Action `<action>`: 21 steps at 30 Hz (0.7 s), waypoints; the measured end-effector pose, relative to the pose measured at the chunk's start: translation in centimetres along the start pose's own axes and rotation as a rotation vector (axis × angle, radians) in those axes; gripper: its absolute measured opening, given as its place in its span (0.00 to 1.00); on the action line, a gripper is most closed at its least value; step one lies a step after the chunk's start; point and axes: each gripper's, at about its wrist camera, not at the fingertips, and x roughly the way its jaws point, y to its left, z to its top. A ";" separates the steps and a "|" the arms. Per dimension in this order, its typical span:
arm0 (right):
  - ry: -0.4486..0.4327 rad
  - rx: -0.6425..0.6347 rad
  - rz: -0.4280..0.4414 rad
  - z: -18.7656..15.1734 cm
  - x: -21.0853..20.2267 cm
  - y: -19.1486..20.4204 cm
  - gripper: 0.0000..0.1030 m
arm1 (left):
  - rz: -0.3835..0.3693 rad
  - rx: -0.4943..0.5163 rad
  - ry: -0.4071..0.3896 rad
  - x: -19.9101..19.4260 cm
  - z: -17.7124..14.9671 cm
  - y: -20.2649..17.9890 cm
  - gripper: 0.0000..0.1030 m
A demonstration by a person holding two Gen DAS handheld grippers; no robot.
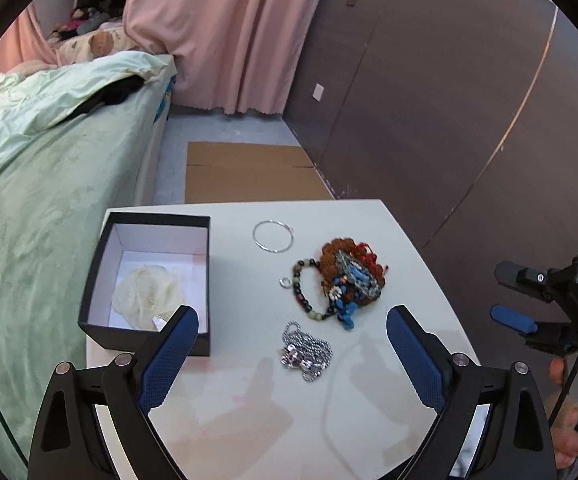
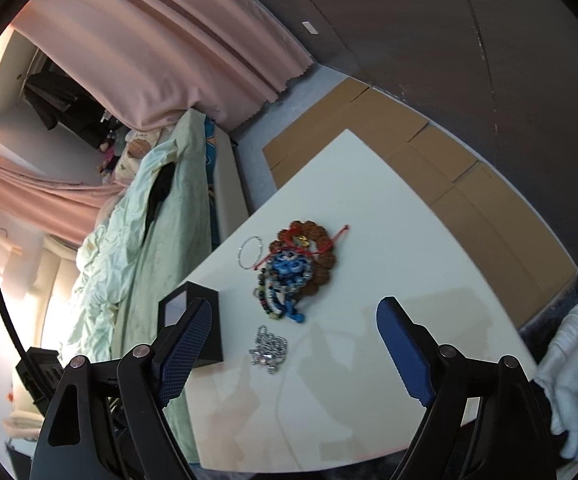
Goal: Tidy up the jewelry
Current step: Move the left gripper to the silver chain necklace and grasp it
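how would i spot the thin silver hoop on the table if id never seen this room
Start at the white table beside the green bed. Past the open black box and toward the table's far edge lies the silver hoop, next to the beaded pile. It is a single bare wire ring, unlike the silver chain heaped nearer the camera.

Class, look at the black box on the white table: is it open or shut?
Open. The black cardboard box has no lid on; its white lining and a pale translucent pouch inside are visible.
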 end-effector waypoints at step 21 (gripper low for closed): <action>0.072 0.010 -0.030 0.8 -0.3 -3.1 0.83 | 0.064 0.132 0.180 6.5 -4.3 -2.8 0.80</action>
